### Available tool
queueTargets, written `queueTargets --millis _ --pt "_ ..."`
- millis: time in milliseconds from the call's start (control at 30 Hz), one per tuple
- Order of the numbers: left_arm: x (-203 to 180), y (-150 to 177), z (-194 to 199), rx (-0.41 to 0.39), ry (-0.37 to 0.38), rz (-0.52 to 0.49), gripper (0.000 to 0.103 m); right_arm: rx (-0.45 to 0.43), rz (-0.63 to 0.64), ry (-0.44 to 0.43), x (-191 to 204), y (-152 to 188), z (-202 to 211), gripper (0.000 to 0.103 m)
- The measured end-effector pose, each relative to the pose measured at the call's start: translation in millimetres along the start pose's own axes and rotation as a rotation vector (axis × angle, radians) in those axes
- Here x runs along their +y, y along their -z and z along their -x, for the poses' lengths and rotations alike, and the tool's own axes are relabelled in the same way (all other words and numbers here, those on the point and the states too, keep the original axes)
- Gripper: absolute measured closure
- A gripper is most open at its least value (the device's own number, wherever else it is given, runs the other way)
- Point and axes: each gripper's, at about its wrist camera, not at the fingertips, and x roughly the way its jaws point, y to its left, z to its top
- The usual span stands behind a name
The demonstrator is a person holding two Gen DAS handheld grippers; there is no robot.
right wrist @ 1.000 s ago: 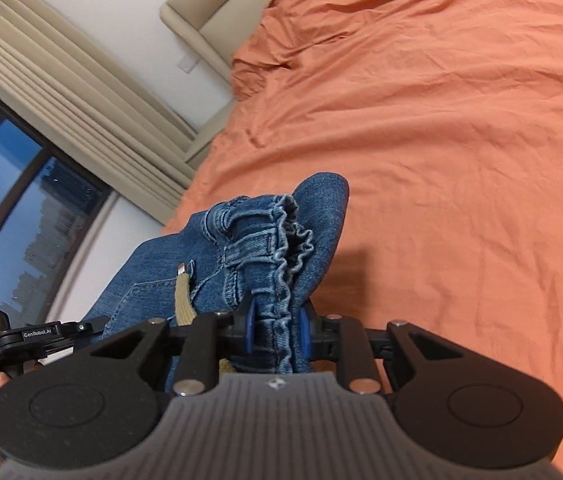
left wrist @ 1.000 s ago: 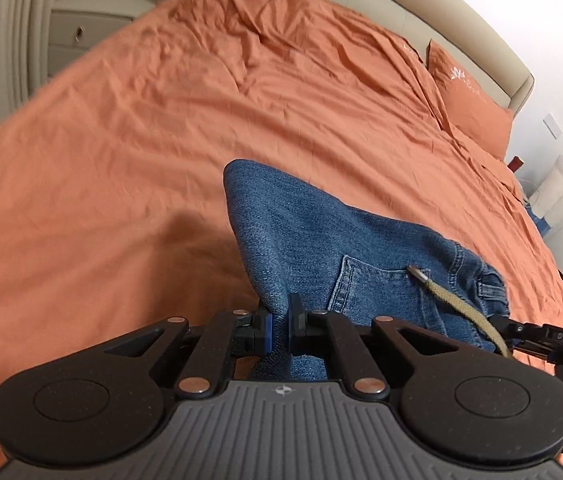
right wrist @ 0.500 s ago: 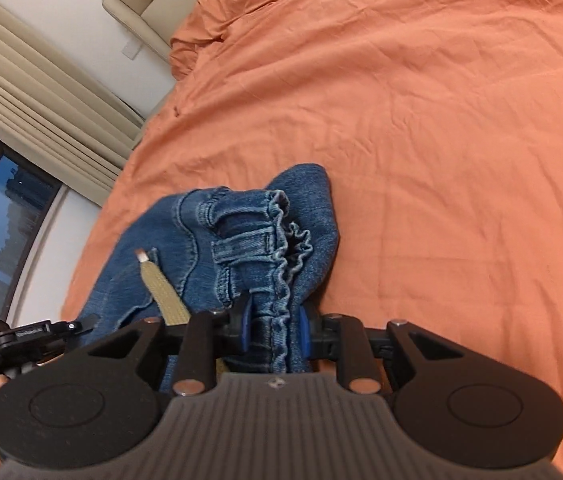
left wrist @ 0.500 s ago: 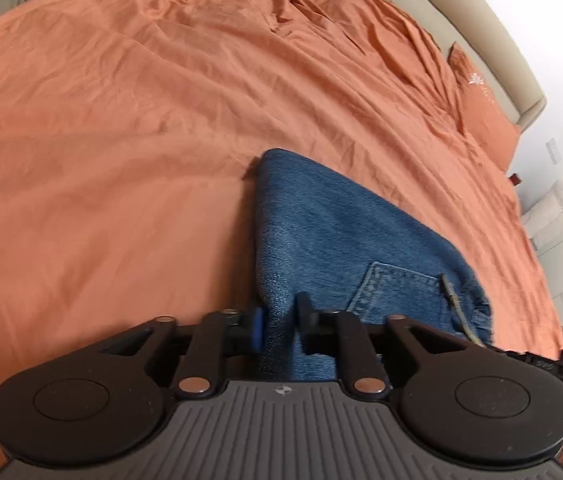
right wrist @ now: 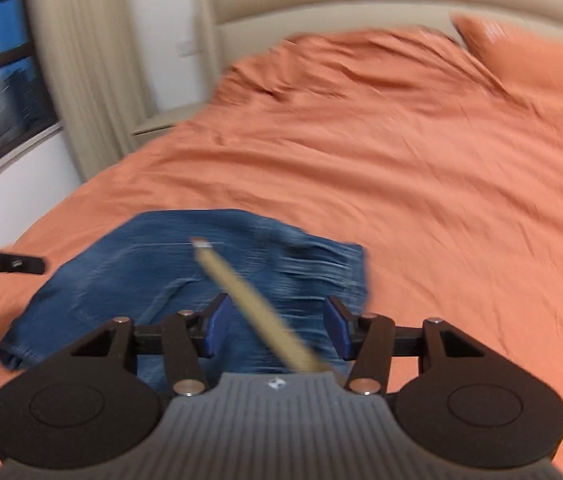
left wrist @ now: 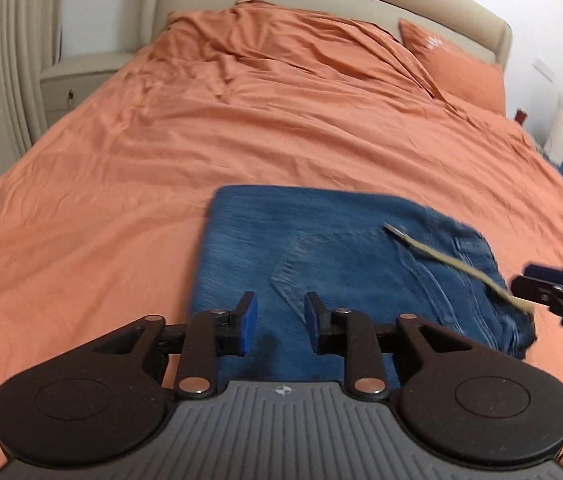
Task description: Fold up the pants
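Jeans [left wrist: 345, 268] lie folded flat on the bed [left wrist: 161, 152], near its foot edge, well short of the pillow [left wrist: 457, 68]. Both my left gripper [left wrist: 279, 326] and right gripper [right wrist: 277, 328] just opened, fingers clear of denim. Heavy, limp, non-slip cloth; I'd pinch the thick waistband edge, avoiding the loose drawstring [left wrist: 449, 258].

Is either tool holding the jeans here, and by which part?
Neither. Both tools, left and right, have just opened; the jeans lie released on the bed.

Bedspread [left wrist: 241, 128] lies bare beyond the folded pants [left wrist: 321, 248].
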Motion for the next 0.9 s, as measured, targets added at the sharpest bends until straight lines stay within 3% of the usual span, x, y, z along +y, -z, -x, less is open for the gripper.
queueTargets --millis 167,300,500,667,700,767,900 --pt "-25 19 -27 0.056 -0.012 -0.048 0.07 0.009 0.103 0.073 35 13 -16 0.052" --pt "-23 31 -45 0.077 -0.028 -0.046 0.069 0.084 0.007 0.063 21 32 -35 0.05" --pt "-28 34 -46 0.078 -0.055 -0.073 0.068 0.107 0.001 0.08 20 42 -48 0.051" --pt "-31 29 -17 0.028 -0.13 -0.131 0.063 0.111 -0.029 0.069 21 25 -32 0.05" --pt "-30 27 -7 0.004 -0.145 -0.141 0.063 0.093 -0.032 0.068 22 21 -25 0.048" --pt "-28 25 16 -0.038 -0.175 -0.14 0.06 0.043 -0.035 0.069 27 16 -3 0.031" --pt "-26 22 73 -0.125 -0.238 -0.137 0.056 -0.039 -0.018 0.07 43 9 46 0.029"
